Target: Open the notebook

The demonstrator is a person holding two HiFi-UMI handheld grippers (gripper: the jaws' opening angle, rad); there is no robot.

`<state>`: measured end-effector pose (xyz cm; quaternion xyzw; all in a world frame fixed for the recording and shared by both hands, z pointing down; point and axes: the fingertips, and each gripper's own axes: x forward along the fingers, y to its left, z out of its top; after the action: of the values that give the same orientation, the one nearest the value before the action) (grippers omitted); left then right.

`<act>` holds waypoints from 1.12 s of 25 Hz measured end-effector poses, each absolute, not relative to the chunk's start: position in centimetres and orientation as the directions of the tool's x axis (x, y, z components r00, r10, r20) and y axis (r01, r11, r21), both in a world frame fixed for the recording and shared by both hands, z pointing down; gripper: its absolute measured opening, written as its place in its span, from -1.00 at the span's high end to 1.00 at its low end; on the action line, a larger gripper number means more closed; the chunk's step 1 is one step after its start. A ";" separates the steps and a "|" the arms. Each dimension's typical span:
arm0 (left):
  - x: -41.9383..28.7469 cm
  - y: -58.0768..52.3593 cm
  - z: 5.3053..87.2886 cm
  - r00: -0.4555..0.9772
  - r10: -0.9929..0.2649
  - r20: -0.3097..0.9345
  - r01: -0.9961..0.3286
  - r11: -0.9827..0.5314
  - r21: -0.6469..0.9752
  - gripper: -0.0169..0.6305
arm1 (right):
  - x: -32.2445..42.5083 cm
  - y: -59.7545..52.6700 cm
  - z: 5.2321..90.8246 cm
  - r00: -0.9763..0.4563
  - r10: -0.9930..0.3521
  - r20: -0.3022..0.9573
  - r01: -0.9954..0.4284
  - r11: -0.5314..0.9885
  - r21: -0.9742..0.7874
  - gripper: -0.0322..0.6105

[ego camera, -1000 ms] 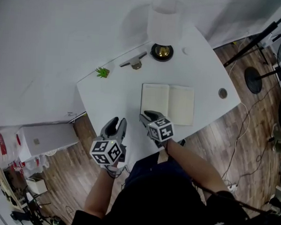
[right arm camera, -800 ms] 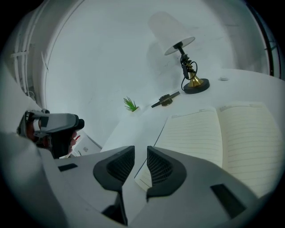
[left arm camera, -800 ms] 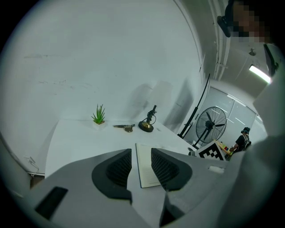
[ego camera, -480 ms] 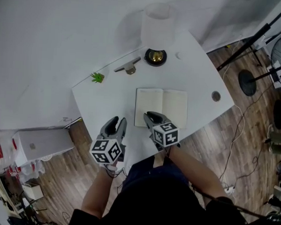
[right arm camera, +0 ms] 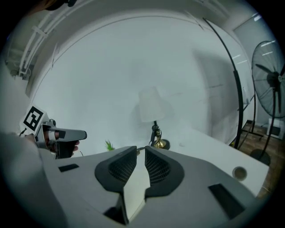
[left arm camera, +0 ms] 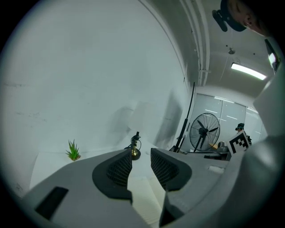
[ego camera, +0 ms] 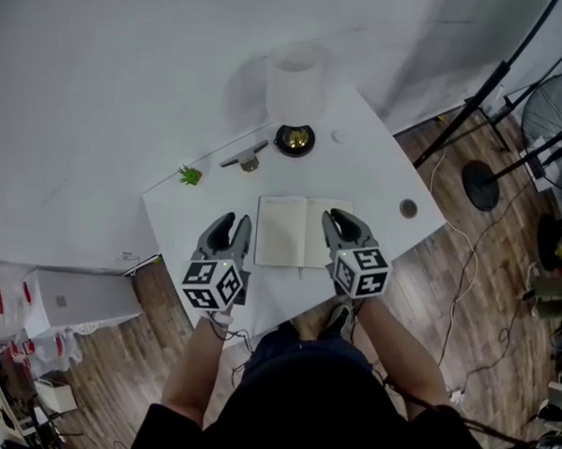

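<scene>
Both grippers are over the near edge of the white table (ego camera: 382,173), one on each side of the task item. Left gripper (ego camera: 232,222): jaws clearly apart, nothing between the pads, hanging off the notebook's left edge. Right gripper (ego camera: 342,218): jaws have just been closing and are down to a narrow slit. The pads aren't touching, and I only see pale surface through the gap, nothing clamped. It sits above the right-hand page. The notebook (ego camera: 283,230) is already open, lying flat in the middle of the table with blank cream pages up and the spine running away from me. Beyond it there's a small metal object (ego camera: 245,157) that I can't identify, with a lamp (ego camera: 296,84) on a dark round base with a brass centre just beside it, at the far edge against the wall. A small green plant (ego camera: 189,175) is at the far left corner, and a round cable hole (ego camera: 409,209) is near the right edge. Off the table to the right, a pedestal fan (ego camera: 560,107) stands on the wood floor (ego camera: 476,276).
</scene>
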<state>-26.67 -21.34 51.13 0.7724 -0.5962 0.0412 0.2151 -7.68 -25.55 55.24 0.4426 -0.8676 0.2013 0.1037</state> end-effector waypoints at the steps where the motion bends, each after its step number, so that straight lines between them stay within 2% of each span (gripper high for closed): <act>1: -26.5 -21.8 50.1 0.282 -0.911 0.301 -0.940 -0.200 0.275 0.55 | -6.7 -26.1 53.8 -0.572 -0.748 0.335 -0.820 0.520 -0.240 0.70; 9: -24.7 -23.8 41.7 0.251 -0.956 0.154 -0.957 -0.222 0.185 0.56 | -0.6 -27.7 40.7 -0.489 -0.867 0.099 -0.872 0.481 -0.093 0.64; 16: -21.1 -23.1 33.5 0.284 -0.959 -0.009 -0.954 -0.284 0.099 0.58 | 1.1 -25.9 33.2 -0.466 -0.883 -0.056 -0.885 0.465 0.022 0.58; 21: -19.8 -22.1 30.1 0.303 -0.949 -0.084 -0.944 -0.312 0.112 0.60 | 1.2 -24.5 30.3 -0.478 -0.871 -0.114 -0.878 0.471 0.086 0.60; 28: -19.5 -22.0 28.8 0.284 -0.953 -0.109 -0.955 -0.291 0.054 0.62 | 3.0 -24.6 29.3 -0.455 -0.881 -0.128 -0.890 0.447 0.085 0.59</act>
<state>-19.53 -22.01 28.77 0.8011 -0.5954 -0.0601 -0.0108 2.96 -24.56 29.27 0.5210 -0.8501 -0.0698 -0.0326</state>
